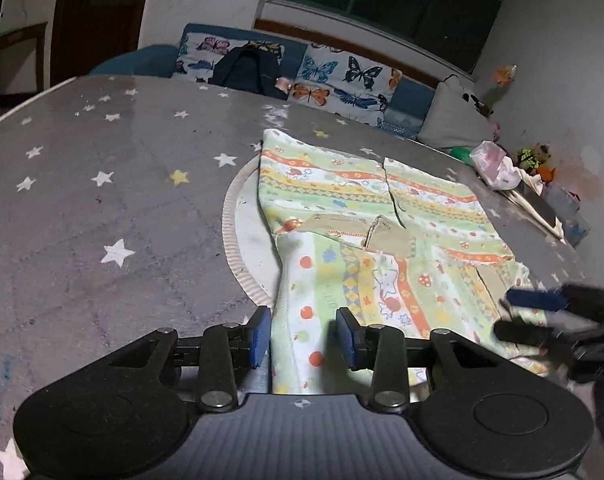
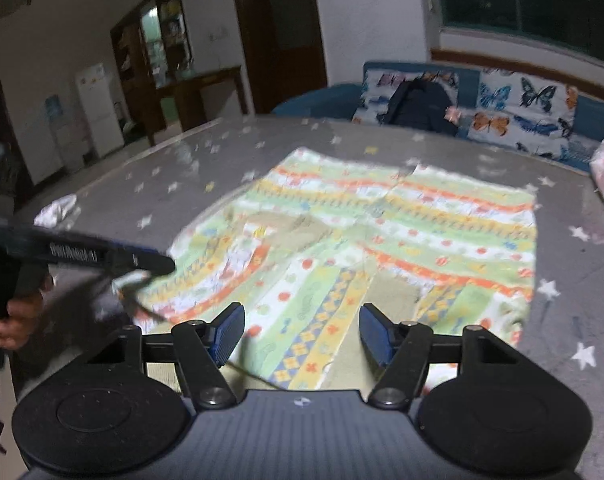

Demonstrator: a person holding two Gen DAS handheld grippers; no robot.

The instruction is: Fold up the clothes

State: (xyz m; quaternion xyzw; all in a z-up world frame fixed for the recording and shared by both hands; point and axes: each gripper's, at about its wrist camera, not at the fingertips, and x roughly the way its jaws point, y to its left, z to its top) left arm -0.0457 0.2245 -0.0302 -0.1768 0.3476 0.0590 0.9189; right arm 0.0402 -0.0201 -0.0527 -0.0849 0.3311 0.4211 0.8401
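Note:
A striped green, orange and yellow garment lies partly folded on the grey star-print table cover. A narrow folded part of it runs toward me between the blue pads of my left gripper. The jaws stand open, low over the cloth, and the pads do not press it. In the right wrist view the garment spreads wide, and my right gripper hovers open over its near edge. The right gripper shows blurred at the garment's right side. The left gripper appears blurred at the garment's left corner, held by a hand.
A round white ribbed mat lies under the garment's left side. A pink-white plastic bag and a dark flat object sit at the table's right edge. Crumpled white cloth lies far left. A butterfly-print sofa holds a dark backpack.

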